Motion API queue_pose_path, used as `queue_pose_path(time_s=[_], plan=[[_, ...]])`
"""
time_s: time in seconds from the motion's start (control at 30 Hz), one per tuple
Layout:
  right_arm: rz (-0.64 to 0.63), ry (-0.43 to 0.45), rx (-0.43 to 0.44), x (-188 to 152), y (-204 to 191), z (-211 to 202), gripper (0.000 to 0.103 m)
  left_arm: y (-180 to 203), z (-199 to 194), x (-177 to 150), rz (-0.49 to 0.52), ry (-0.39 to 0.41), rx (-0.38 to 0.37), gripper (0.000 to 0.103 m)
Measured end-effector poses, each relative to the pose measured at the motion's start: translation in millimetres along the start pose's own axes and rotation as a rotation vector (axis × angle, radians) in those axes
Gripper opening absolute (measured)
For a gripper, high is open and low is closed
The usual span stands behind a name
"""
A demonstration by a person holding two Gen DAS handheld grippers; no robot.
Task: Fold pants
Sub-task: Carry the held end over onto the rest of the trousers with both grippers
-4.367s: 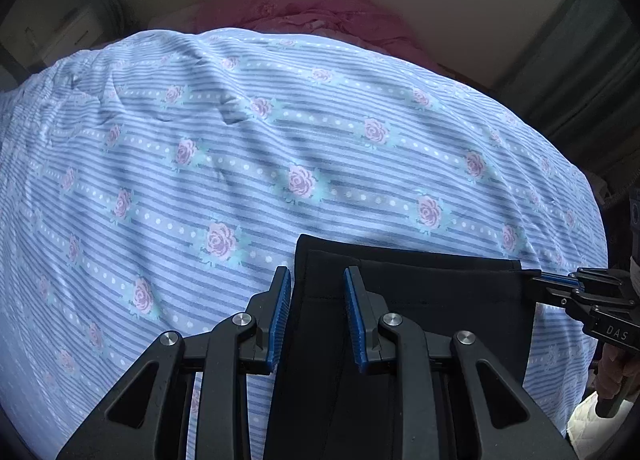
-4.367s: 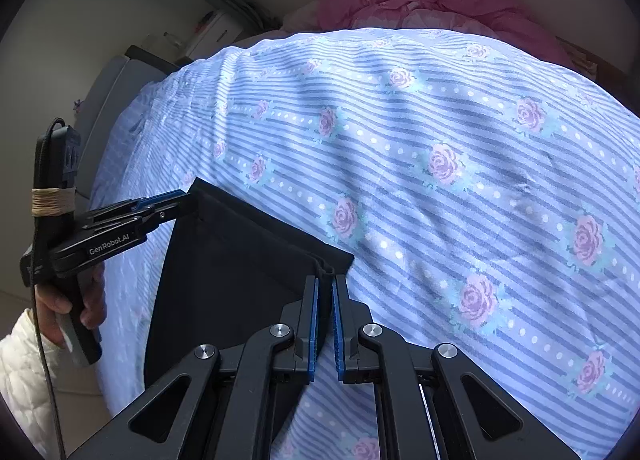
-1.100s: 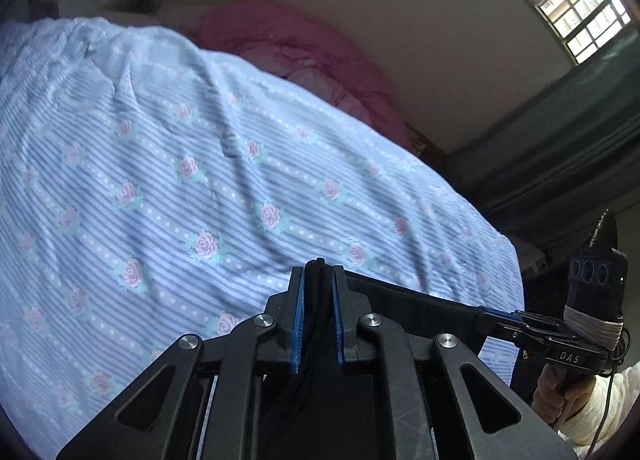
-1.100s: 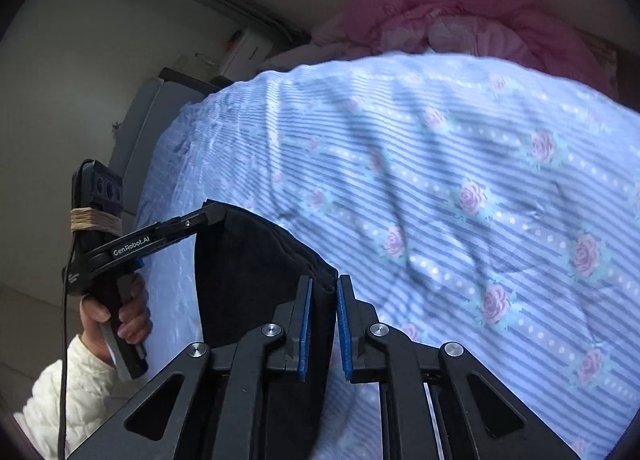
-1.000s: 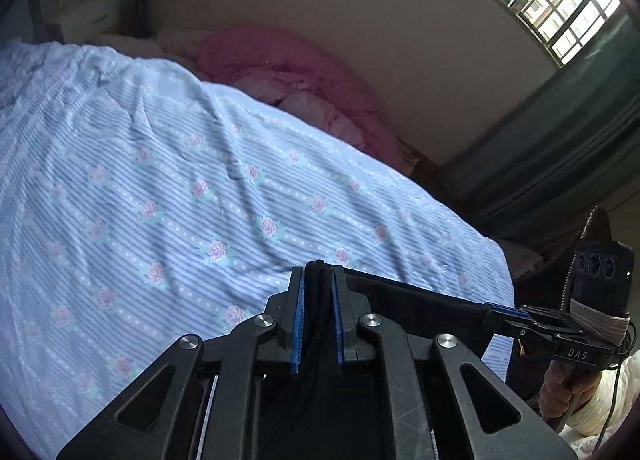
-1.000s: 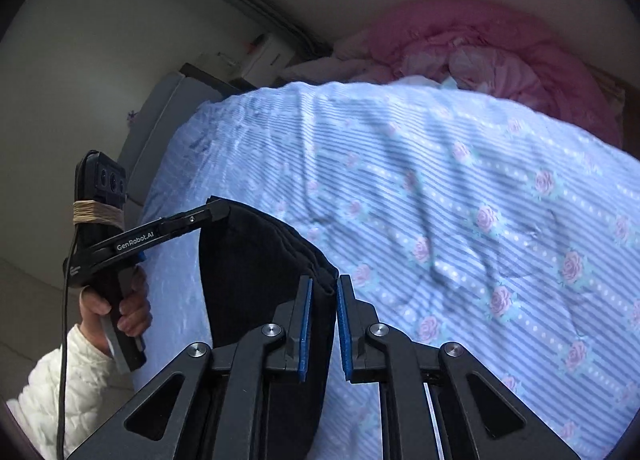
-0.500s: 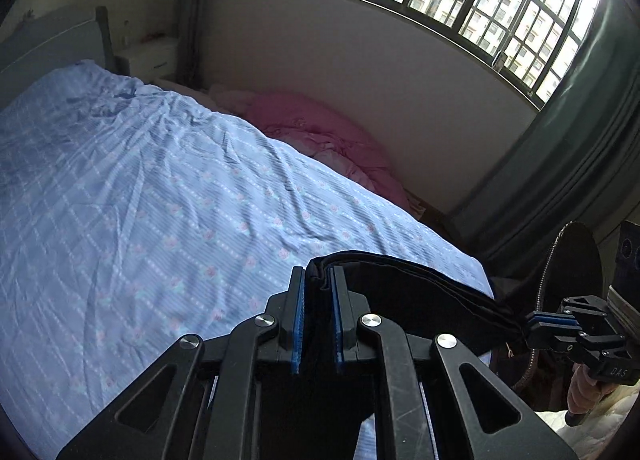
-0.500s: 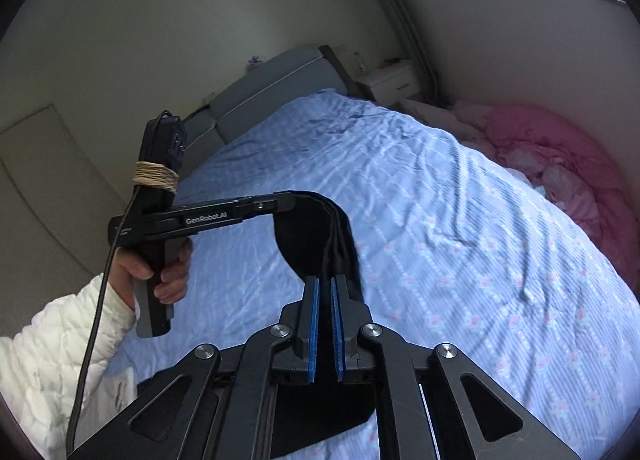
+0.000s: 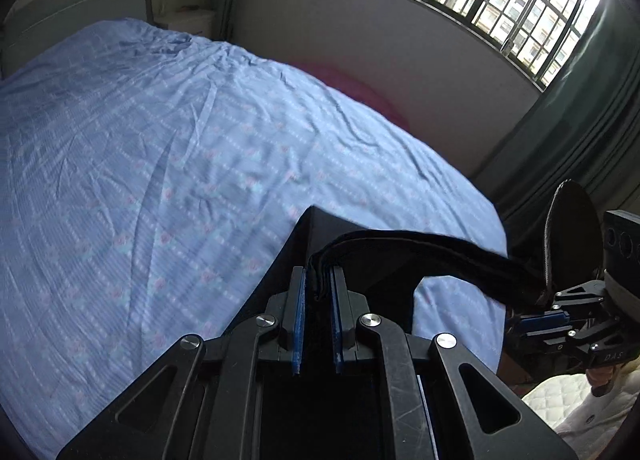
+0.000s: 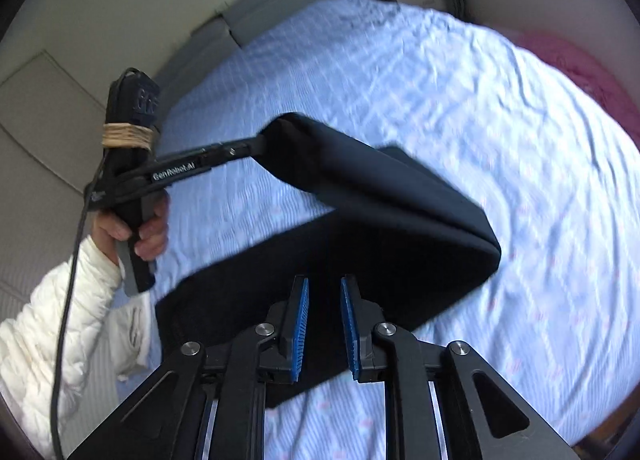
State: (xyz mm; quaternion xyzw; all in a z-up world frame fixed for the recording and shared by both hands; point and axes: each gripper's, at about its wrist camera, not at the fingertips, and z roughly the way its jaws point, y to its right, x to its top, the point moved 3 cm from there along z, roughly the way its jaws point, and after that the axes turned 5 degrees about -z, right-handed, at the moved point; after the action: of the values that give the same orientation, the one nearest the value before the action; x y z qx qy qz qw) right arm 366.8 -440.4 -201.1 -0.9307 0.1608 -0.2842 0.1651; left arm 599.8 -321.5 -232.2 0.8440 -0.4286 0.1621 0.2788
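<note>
Jaws: my left gripper [image 9: 317,280] pinches the black pants [image 10: 392,228] | right gripper [image 10: 324,296] opening, pads clear of cloth | pants lower centre over bed [image 10: 520,120]

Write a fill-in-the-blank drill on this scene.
1. The left gripper is shut on the ___ pants.
2. The sheet under them is ___.
3. The sleeve is ___.
Missing words: black; blue; white.
</note>
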Motion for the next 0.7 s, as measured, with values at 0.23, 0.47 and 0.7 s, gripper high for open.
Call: queue_pose_path(time_s=[0.23,0.47,0.7], plan=[[0.063,-0.194,-0.014,-52,-18,59,0.031,-58,29,-74,-0.015,-0.139,0.132,0.014],[0.074,-0.302,-0.036,-76,-28,100,0.035,-109,2,-129,-0.202,-0.136,0.314,0.052],[0.038,-0.301,-0.039,-67,-23,113,0.035,-73,-12,-180,-0.516,-0.011,-0.026,0.054]])
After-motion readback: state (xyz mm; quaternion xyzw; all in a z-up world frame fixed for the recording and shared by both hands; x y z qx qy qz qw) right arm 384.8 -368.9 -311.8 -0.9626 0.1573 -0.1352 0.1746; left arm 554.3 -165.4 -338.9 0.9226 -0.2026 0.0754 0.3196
